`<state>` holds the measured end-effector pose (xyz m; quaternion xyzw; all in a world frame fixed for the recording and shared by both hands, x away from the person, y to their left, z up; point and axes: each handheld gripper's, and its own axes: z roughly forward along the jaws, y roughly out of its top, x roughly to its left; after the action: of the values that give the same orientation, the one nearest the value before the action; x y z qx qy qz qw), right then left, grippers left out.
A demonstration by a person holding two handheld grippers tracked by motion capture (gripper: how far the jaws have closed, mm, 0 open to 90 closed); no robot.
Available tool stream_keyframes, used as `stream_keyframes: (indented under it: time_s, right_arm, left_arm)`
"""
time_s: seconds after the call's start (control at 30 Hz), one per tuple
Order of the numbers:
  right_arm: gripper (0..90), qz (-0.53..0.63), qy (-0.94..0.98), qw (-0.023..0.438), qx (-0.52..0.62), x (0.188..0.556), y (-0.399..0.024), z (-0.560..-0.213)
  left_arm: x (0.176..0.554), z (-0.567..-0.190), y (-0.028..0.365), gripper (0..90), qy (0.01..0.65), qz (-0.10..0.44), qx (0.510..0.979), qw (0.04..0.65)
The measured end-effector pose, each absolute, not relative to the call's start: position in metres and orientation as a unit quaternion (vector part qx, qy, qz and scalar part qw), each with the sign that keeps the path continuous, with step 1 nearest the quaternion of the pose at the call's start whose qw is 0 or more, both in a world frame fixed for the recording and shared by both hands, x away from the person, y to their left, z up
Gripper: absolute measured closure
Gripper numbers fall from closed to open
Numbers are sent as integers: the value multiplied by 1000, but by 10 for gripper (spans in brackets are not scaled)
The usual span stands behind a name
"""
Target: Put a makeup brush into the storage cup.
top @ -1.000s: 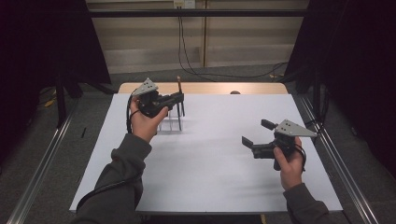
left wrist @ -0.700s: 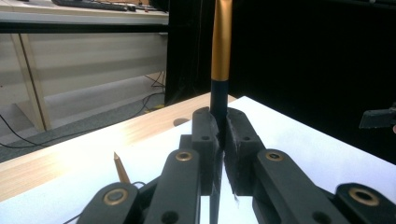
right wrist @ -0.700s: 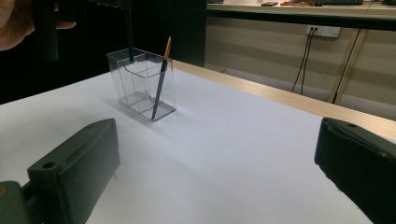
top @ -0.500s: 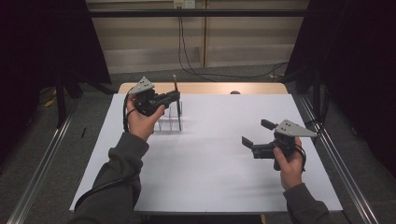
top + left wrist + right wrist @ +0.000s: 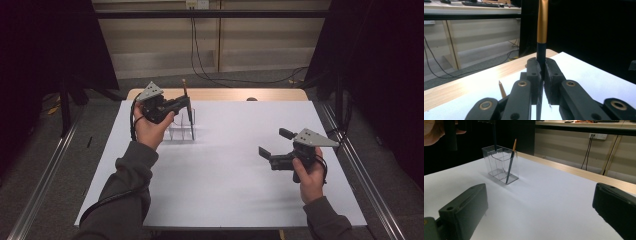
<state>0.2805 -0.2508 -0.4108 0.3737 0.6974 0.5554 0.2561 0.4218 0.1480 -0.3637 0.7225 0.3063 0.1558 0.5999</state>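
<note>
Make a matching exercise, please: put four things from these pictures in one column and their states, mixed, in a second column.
1. left gripper
2. right gripper
3. clear plastic compartment holder
4. dark pen with gold end, leaning in the holder

a. stands on the white table sheet
b. open, holding nothing
c. rests tilted inside a compartment
d. shut on a dark, gold-topped pen

Pairs: 1-d, 2-b, 3-a, 4-c
</note>
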Motion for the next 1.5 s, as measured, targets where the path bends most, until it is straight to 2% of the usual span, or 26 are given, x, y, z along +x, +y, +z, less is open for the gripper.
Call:
stream_keyframes:
  time_s: [1.13, 1.5]
  right_arm:
    - [0, 557, 698, 254, 371, 280, -251, -411]
    - [0, 558, 699, 251, 369, 280, -252, -411]
  left_arm:
    - [435, -387, 153, 833, 333, 185, 728, 569]
    - [438, -389, 152, 833, 336, 181, 726, 572]
